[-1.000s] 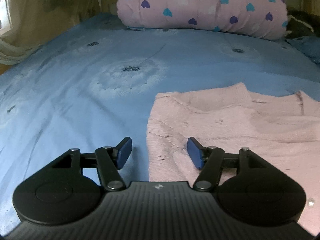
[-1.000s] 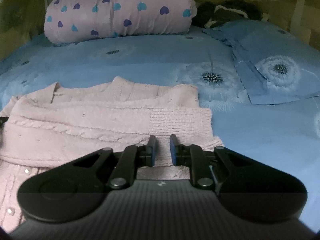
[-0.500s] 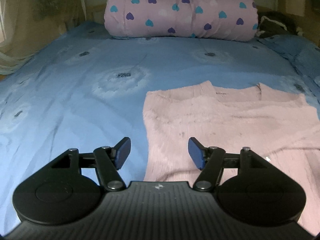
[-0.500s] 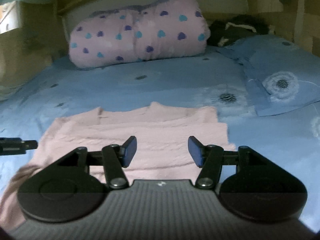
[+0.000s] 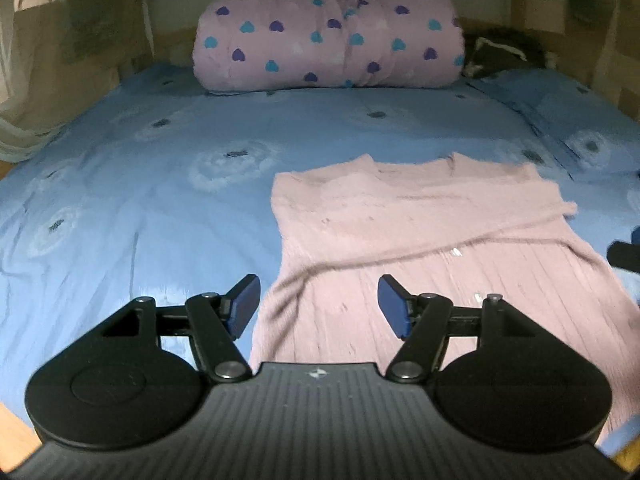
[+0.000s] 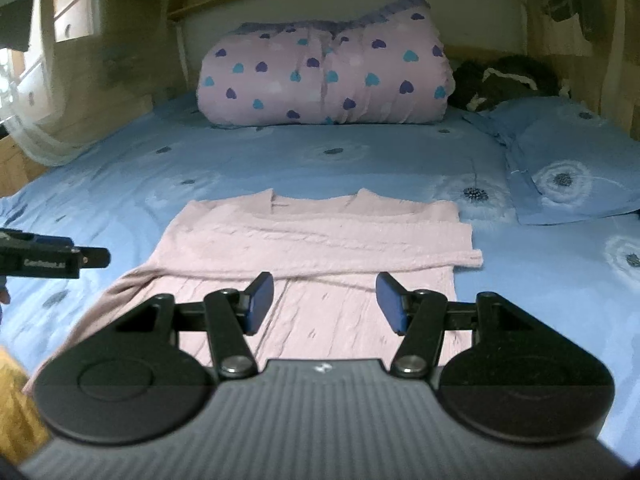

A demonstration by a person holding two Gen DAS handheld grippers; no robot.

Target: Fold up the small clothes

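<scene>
A small pink knitted cardigan (image 5: 420,224) lies flat on the blue bed, sleeves folded across its body; it also shows in the right wrist view (image 6: 320,240). My left gripper (image 5: 319,307) is open and empty, raised above the cardigan's lower left edge. My right gripper (image 6: 325,303) is open and empty, raised above the cardigan's lower part. The left gripper's tip shows at the left of the right wrist view (image 6: 52,259). The right gripper's tip shows at the right edge of the left wrist view (image 5: 624,254).
A rolled pink quilt with hearts (image 5: 328,36) lies at the head of the bed (image 5: 120,184). A blue pillow (image 6: 568,168) lies at the right. Dark clothing (image 6: 504,84) sits behind the pillow. Wooden floor shows at the bottom left (image 6: 12,408).
The right gripper opened and let go of the cardigan's edge. Both grippers pulled back and rose, so more of the bed shows.
</scene>
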